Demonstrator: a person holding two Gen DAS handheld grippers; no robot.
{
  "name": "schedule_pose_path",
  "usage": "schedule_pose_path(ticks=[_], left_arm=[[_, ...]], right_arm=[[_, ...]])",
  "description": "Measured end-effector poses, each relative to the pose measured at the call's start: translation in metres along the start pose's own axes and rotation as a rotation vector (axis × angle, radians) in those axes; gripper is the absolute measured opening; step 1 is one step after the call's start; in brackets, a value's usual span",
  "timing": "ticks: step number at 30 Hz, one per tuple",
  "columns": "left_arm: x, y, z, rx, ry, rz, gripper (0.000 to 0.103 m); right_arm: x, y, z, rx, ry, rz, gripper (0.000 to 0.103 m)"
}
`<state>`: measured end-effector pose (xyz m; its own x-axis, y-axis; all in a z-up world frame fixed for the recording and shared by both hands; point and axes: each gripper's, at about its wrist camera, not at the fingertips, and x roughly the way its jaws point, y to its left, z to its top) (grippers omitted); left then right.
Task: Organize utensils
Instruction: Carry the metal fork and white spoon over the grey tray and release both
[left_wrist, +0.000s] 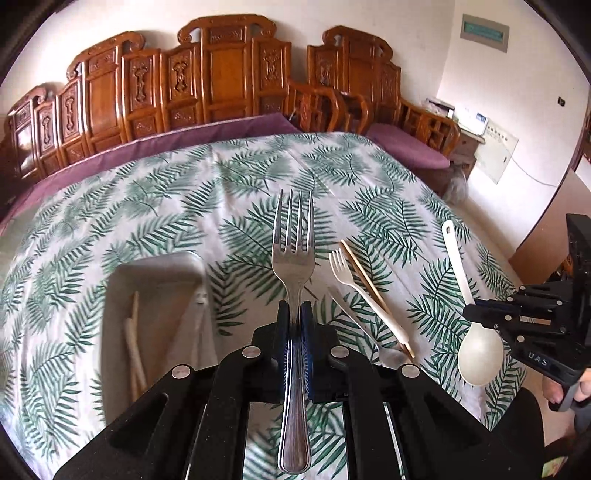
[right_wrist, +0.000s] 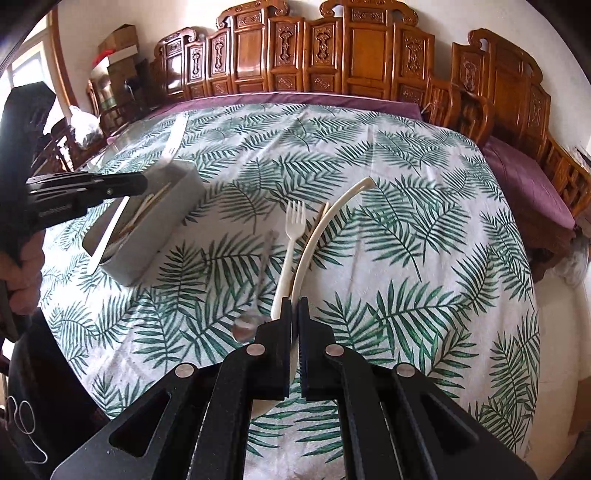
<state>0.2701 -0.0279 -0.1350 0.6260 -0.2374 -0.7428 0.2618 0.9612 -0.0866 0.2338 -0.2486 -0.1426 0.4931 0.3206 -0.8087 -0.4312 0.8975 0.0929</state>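
Steel fork (left_wrist: 293, 254) clamped in the left gripper (left_wrist: 295, 314), white spoon (right_wrist: 332, 218) in the right gripper (right_wrist: 294, 306) — both likely bound for the grey box (right_wrist: 162, 221) at left — each release needs aligning over its opening.

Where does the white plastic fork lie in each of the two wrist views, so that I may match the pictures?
Left wrist view: the white plastic fork lies right of centre on the leaf-print cloth.
Right wrist view: the fork lies at centre, tines pointing away.
Shared landmark: the grey box, left of the fork in both.

metal fork (left_wrist: 293, 258): lifted, tines up
white spoon (left_wrist: 479, 347): lifted, bowl down
plastic fork (right_wrist: 291, 236), metal spoon (right_wrist: 246, 326): flat on cloth
gray box (right_wrist: 162, 229): holds chopsticks
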Motion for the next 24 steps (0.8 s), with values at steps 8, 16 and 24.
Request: schedule_pose_path(ticks=[8,16,24], left_arm=[[-0.026,0.035,0.002,-0.021,-0.038,0.045,0.006],[-0.025,0.086,-0.004,-0.087,-0.029,0.111,0.006],[-0.014,0.119,-0.006,-0.146,-0.016,0.115,0.006]], right_arm=[[-0.005,0.024,0.016,-0.033,-0.025,0.021,0.004],[0.005,0.061,0.044,-0.076,-0.039,0.056,0.004],[0.018,0.094,0.066,-0.107,-0.037,0.082,0.004]])
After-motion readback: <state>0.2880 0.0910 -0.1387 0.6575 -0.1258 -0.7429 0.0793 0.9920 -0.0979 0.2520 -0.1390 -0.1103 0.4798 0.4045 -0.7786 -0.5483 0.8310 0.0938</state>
